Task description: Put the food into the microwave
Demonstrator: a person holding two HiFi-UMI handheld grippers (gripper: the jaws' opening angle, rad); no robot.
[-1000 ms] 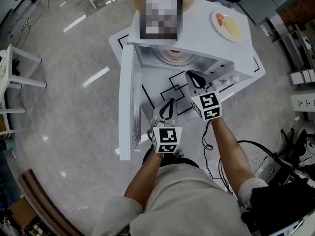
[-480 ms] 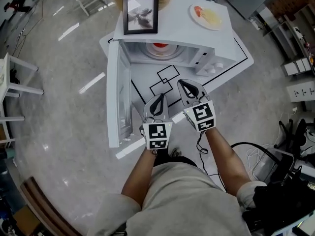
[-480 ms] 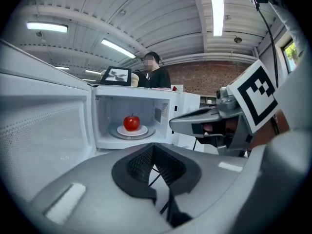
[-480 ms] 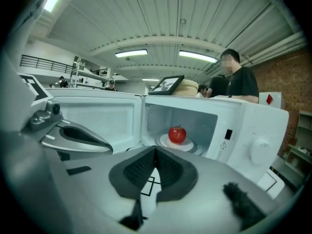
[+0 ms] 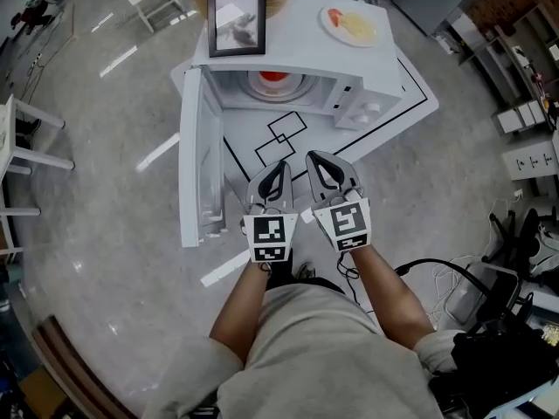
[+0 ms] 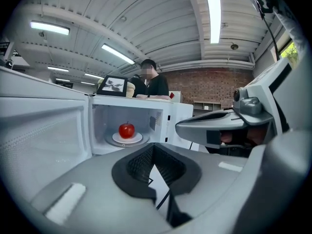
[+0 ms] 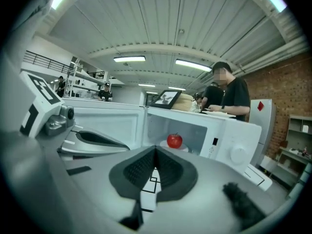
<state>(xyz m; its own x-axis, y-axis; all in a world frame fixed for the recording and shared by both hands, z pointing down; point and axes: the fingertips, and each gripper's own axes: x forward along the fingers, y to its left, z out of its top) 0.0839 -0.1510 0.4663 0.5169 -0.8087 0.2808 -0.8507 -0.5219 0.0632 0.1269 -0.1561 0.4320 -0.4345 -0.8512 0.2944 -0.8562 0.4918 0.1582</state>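
Red against the pale cavity, a round apple [image 5: 273,77] sits on a small white plate inside the boxy white microwave oven [image 5: 358,90], well ahead of both grippers in the head view. Over the last second the left gripper [image 5: 280,166] and the right gripper [image 5: 315,156] have drawn back from the oven mouth toward the person. They now hover side by side over the white table with black line markings [image 5: 349,147]. The tall white oven door [image 5: 196,182] hangs wide open, ahead and to the left of the left gripper. This retreat suggests the apple is already delivered and that shutting the door is what remains. Far beyond the grippers, on the oven roof, stand a dark-framed picture [image 5: 237,20] and a second white plate of red and yellow food [image 5: 351,26].

From the left gripper view, its jaws are pressed together with nothing between them. Just past their tips and slightly left, the apple rests on its plate [image 6: 127,138] in the open cavity. The right gripper lies close alongside on the right.

From the right gripper view, its jaws also meet, empty. The apple [image 7: 174,140] stands ahead and a little right, with the left gripper close on the left.
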